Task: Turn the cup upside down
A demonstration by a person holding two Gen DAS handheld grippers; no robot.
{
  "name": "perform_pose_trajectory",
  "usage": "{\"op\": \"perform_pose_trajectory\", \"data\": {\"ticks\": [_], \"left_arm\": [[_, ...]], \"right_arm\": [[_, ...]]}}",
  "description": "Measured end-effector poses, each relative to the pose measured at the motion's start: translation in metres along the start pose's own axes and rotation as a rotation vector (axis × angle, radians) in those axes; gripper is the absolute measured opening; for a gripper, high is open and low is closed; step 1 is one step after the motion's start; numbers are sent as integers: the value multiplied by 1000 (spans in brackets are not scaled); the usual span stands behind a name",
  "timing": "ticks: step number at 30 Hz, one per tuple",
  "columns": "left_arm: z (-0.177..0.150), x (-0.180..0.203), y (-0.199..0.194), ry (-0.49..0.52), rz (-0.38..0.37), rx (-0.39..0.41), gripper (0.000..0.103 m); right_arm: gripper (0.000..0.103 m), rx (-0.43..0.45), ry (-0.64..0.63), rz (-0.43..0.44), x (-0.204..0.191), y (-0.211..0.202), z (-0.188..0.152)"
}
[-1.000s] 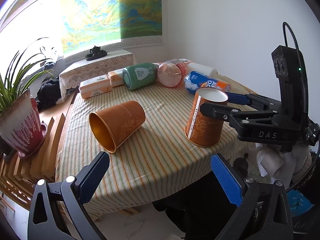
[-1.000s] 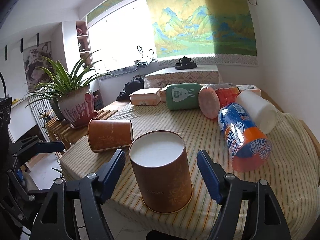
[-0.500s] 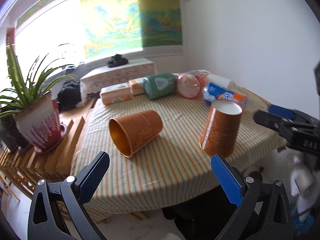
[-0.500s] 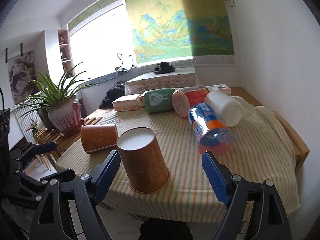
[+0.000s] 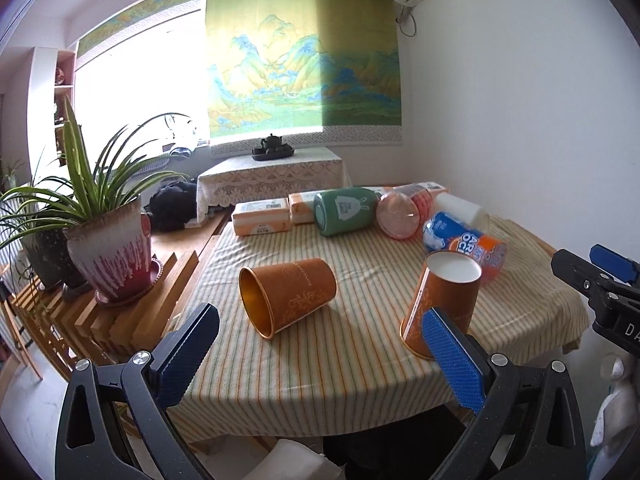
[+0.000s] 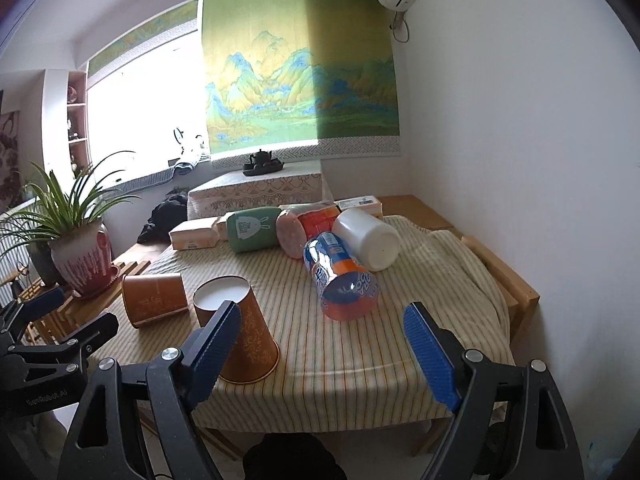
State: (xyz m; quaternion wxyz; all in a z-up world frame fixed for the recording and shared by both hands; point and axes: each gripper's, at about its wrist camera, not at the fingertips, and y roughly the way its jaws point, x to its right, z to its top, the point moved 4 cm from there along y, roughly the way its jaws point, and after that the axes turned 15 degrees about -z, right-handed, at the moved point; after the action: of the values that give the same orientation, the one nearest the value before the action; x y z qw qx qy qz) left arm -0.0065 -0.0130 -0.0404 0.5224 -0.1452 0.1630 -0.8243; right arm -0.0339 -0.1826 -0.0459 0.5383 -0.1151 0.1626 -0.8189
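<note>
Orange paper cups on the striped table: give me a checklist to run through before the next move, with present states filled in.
1. Orange paper cup with white base stands upside down, mouth on the striped tablecloth: ok.
2. Second orange cup with gold inside is flipped: not ok, it lies on its side.
3. Left gripper is open and empty: ok.
4. Right gripper is open and empty: ok.
5. Path to the lying cup is free: ok, bare cloth around it.
6. Blue-and-orange plastic bottle will stay put: cannot tell, it lies on its side.
</note>
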Motion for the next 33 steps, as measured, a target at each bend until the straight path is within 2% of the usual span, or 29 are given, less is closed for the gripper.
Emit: {"op": "perform_pose_trajectory", "data": {"ticks": [22, 33], "left_arm": [[-4, -3, 0, -45, 14, 2, 103], [-6, -5, 5, -48, 12, -9, 103]], "right_arm": [[82, 43, -1, -52, -1, -7, 2], [82, 30, 0, -63, 0, -2, 0]]}}
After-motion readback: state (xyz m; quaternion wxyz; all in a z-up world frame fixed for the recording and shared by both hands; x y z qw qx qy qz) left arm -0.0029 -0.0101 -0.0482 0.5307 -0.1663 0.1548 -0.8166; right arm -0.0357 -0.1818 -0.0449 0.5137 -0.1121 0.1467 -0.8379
